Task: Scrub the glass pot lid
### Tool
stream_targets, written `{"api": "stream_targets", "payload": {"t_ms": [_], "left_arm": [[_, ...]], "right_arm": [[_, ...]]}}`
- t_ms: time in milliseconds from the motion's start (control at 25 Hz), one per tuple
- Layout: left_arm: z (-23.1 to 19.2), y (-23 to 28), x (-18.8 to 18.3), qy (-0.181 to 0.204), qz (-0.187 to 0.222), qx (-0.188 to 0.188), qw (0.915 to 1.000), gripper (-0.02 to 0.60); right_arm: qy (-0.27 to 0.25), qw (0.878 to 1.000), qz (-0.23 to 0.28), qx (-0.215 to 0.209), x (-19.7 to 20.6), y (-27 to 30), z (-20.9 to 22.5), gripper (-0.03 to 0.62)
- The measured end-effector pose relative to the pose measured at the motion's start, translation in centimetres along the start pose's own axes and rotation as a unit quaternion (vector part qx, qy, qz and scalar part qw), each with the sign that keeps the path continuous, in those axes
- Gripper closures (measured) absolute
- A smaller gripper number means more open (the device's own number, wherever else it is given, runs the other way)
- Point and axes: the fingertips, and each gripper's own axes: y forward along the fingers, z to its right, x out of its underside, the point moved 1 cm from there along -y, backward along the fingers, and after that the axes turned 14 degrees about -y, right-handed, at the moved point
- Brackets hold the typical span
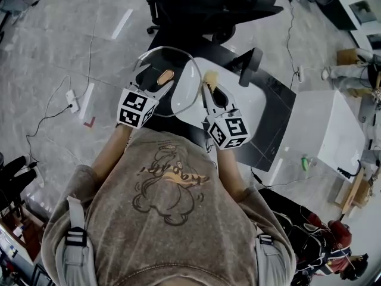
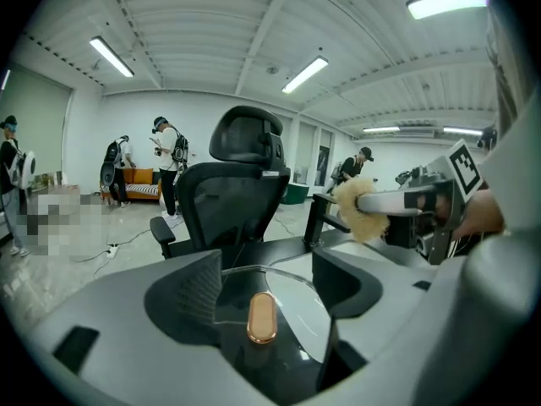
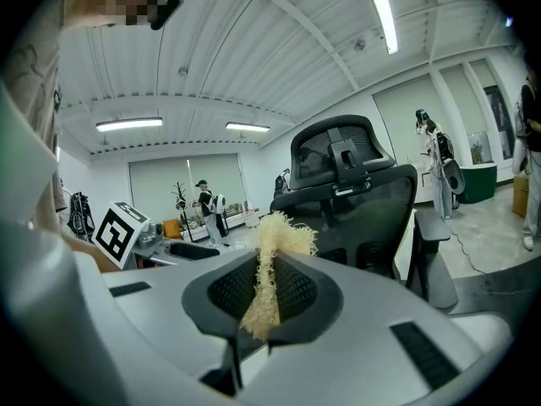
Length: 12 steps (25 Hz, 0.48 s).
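Observation:
The glass pot lid [image 1: 178, 64] with its copper-coloured knob [image 1: 165, 76] lies at the near left edge of the black table [image 1: 274, 106]. My left gripper [image 1: 156, 81] reaches over it. In the left gripper view the jaws stand wide apart around the knob [image 2: 260, 318], with a gap on each side, over the lid [image 2: 297, 299]. What bears the lid I cannot tell. My right gripper [image 1: 209, 89], just right of the lid, is shut on a straw-coloured fibrous scrubber [image 1: 209, 77]. The scrubber [image 3: 266, 269] sticks up between the closed jaws, and the scrubber [image 2: 357, 210] also shows from the side.
A white board [image 1: 250, 94] lies on the table under the right gripper. A black office chair [image 1: 208, 5] stands just behind the table. Cables [image 1: 71, 97] run over the floor at the left. Several people [image 2: 169, 155] stand far off in the room.

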Motion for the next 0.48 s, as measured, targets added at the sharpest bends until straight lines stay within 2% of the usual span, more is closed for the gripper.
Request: {"api": "stream_targets", "payload": {"t_ms": [280,480], "left_arm": [[-0.6,3.5,4.0,0.047,-0.078,-0.013,0.9958,0.25],[-1.5,5.9,7.0,0.049,-0.116,-0.021,0.9918,0.25]], "right_arm": [[0.01,1.0,-0.004,0.007,0.5,-0.5,0.5,0.554],[0.018,1.0,-0.006,0.013,0.7,-1.0,0.8,0.554]]}}
